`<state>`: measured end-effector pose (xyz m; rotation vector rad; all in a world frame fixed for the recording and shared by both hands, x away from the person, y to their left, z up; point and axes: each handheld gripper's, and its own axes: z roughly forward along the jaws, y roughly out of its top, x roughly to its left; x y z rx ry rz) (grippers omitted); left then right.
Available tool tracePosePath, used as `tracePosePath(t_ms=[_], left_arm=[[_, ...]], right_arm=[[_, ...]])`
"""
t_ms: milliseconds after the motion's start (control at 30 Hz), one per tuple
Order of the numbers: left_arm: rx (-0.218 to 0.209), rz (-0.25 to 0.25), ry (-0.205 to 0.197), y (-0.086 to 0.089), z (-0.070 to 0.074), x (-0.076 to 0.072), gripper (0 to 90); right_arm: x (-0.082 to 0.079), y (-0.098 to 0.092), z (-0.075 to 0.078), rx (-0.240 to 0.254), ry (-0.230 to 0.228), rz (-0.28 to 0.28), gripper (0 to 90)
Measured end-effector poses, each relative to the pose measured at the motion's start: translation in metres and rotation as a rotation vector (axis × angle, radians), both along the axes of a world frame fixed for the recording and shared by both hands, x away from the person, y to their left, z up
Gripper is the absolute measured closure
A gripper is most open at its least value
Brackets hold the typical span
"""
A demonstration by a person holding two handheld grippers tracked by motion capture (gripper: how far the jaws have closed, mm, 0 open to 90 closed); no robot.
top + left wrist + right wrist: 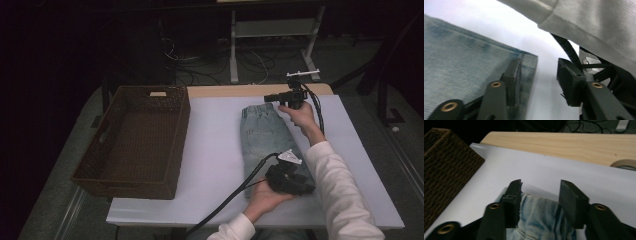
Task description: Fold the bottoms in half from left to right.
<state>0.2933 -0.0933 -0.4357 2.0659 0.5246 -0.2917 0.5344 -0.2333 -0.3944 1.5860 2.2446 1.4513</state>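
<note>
Your 2 claws, the left gripper (295,186) and right gripper (272,98), sit apart, holding nothing. They rest at both ends of the folded, light blue denim jeans (262,135), likely because the fold is done. The brown woven basket (150,95) waits beside them.

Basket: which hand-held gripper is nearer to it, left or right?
Left, though not by much. The left hand-held gripper sits at the jeans' near end, right of the basket. The right hand-held gripper sits at their far end.

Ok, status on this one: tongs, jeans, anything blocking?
Left tongs open at jeans near end. Right tongs open over far end, nothing gripped. Jeans folded flat on table. Basket left, path unobstructed.
</note>
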Motion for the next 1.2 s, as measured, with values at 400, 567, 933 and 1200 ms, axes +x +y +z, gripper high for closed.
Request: tracePosePath(t_ms=[400,567,933,1200], left_arm=[[-0.039,0.025,0.017,0.010,0.020,-0.002,28.7],[-0.058,0.043,0.043,0.019,0.026,0.005,24.1],[-0.070,0.058,-0.006,0.034,0.053,0.021,15.0],[-0.075,0.088,-0.008,0.043,0.064,0.041,13.2]], right_arm=[[-0.010,-0.001,0.015,-0.019,-0.008,-0.007,13.9],[-0.014,-0.005,0.018,-0.017,-0.004,0.021,10.3],[-0.022,-0.015,0.029,-0.019,-0.008,0.025,4.8],[-0.027,-0.024,0.033,-0.015,-0.014,0.021,2.4]])
